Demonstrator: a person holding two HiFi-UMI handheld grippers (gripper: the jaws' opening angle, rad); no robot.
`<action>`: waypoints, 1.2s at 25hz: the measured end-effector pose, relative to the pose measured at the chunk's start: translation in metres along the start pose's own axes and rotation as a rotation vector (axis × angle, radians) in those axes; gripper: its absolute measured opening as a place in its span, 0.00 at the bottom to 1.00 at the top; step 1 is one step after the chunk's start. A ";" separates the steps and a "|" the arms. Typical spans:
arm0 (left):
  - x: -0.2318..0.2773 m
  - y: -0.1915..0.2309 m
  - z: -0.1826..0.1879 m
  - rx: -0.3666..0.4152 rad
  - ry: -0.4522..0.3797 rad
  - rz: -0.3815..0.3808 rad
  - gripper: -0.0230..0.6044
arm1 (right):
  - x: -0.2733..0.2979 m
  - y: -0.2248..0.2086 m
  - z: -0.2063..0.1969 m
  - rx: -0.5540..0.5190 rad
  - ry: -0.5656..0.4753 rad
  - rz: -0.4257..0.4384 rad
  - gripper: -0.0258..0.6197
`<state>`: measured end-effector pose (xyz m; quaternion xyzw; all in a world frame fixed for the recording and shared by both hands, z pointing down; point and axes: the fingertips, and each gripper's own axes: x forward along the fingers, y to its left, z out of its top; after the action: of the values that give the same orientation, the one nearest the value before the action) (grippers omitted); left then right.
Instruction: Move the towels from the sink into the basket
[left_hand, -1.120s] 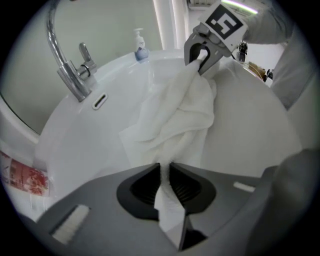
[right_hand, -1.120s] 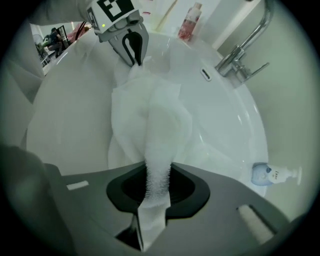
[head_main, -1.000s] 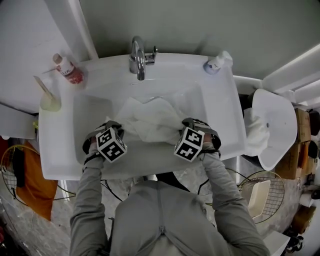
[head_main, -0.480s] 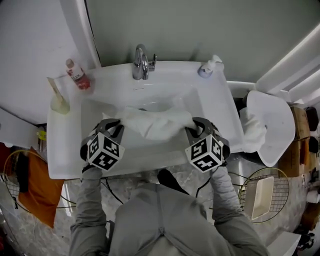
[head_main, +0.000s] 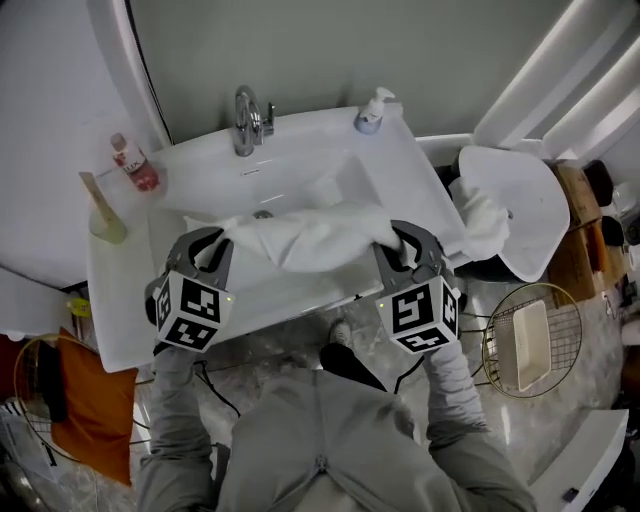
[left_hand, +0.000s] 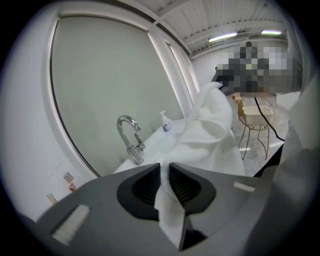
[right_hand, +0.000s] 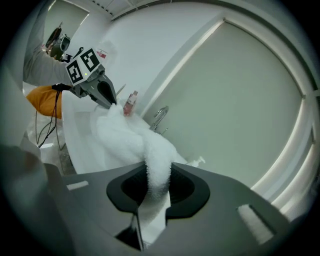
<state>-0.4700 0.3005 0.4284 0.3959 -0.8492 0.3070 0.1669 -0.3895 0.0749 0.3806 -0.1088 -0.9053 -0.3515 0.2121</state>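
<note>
Left hand-held gripper (head_main: 215, 248): clenched on one end of the white towel (head_main: 310, 238).
Right hand-held gripper (head_main: 392, 240): clenched on the other end.
White towel: stretched between both, over the sink (head_main: 262, 305) near its front rim.
Wire basket (head_main: 568, 335): on the floor, right of the sink, well apart.

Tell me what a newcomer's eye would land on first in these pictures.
A white towel hangs stretched above the sink, sagging in the middle between two grippers. The left gripper is shut on its left end and the right gripper on its right end. Off to the right, on the floor, stands a round wire basket.
</note>
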 end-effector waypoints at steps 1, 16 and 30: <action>-0.001 -0.003 0.006 0.012 -0.015 -0.005 0.22 | -0.008 -0.003 0.000 0.003 0.000 -0.022 0.15; 0.008 -0.079 0.112 0.198 -0.179 -0.097 0.22 | -0.140 -0.058 -0.048 0.076 0.017 -0.315 0.15; -0.012 -0.248 0.220 0.363 -0.311 -0.217 0.21 | -0.320 -0.084 -0.151 0.172 0.087 -0.549 0.15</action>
<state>-0.2794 0.0404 0.3525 0.5506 -0.7482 0.3701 -0.0072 -0.0888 -0.1052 0.2839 0.1739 -0.9175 -0.3219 0.1562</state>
